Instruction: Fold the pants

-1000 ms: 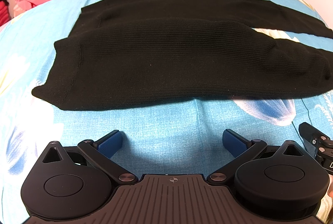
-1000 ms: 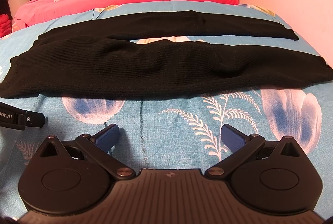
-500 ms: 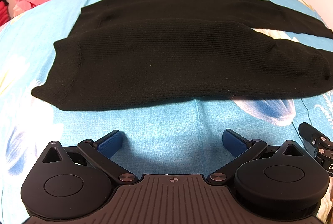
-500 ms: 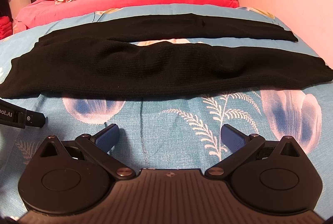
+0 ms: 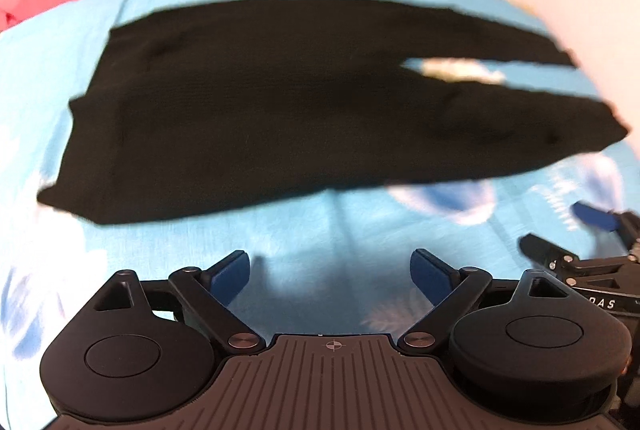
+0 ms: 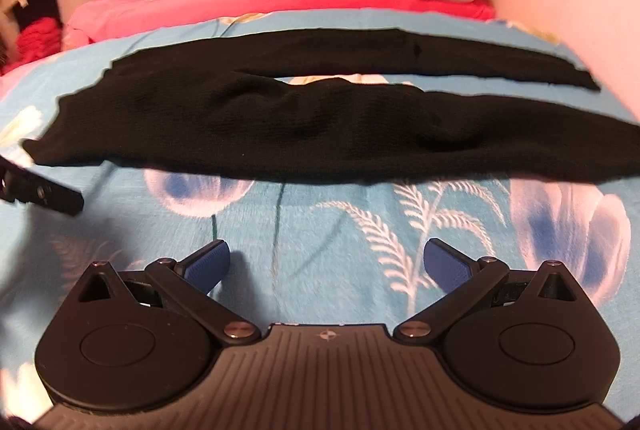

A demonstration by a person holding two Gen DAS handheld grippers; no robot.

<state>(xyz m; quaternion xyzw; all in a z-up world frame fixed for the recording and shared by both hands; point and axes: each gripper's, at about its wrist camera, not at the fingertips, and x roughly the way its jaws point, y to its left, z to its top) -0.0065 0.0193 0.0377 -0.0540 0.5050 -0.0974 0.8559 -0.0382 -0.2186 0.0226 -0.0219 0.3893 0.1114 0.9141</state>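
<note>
Apparently approaching, both the left hand-held gripper [image 5: 330, 268] and right hand-held gripper [image 6: 326, 262] are hovering spread, empty, facing the flat-lying pants [image 6: 320, 126] on the bed [image 6: 320, 230].

Light: warm, pinkish indoor cast, fairly bright and even.
Shadows: soft dark band under the near edge of the black pants [image 6: 328, 134] on the blue floral blanket [image 6: 320, 230].
Blur: left wrist view smeared throughout, pants edges streaky; right wrist view a little sharper.
Distortion: strong fisheye bowing, dark corners.
Detail: pants nearly featureless black.
</note>
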